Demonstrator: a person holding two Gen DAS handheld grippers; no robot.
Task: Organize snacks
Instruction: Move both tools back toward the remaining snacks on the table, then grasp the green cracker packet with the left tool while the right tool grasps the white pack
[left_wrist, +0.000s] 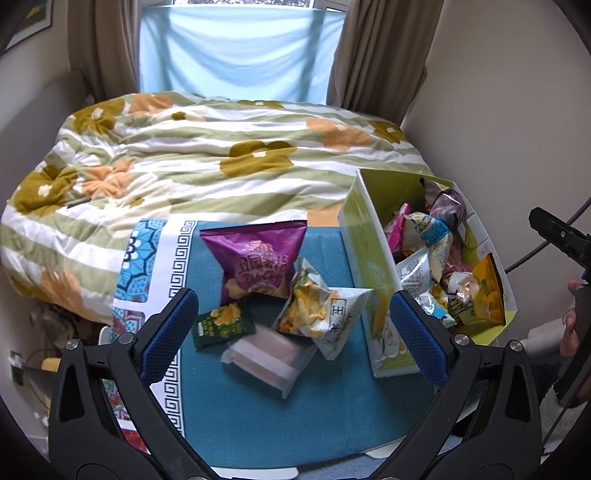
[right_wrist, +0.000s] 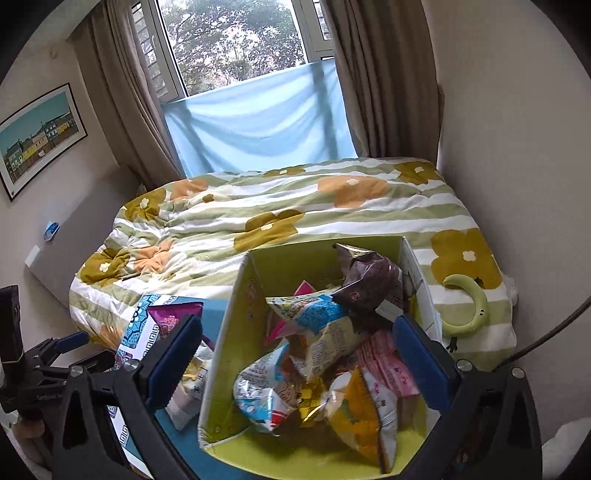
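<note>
My left gripper (left_wrist: 291, 332) hangs above the blue mat (left_wrist: 295, 417), its blue-padded fingers (left_wrist: 166, 332) spread wide and holding nothing. Four snacks lie loose on the mat between the fingers. The purple chip bag (left_wrist: 256, 258) lies flat, its long axis running from the near edge of the mat toward the far edge, its sealed top toward the far edge by the quilt (left_wrist: 184, 158). The small dark green packet (left_wrist: 220, 325) lies just beside the bag's near left corner, tilted, its long axis roughly crosswise. The pale pink wrapped pack (left_wrist: 266, 356) lies nearest me, long axis slanting from far left to near right. The white corn snack bag (left_wrist: 321, 314) lies on a slant, overlapping the pink pack and touching the purple bag's near right corner.

The green box (left_wrist: 364, 266) stands at the right edge of the mat, open at the top, its long side running toward the far edge, and heaped with mixed packets.

My right gripper (right_wrist: 297, 354) hovers over the open box (right_wrist: 229, 332), fingers (right_wrist: 421, 365) wide apart and empty; the packets (right_wrist: 325, 347) lie jumbled below at all angles. A green curved toy (right_wrist: 467, 306) rests on the quilt beyond the box's right wall.
</note>
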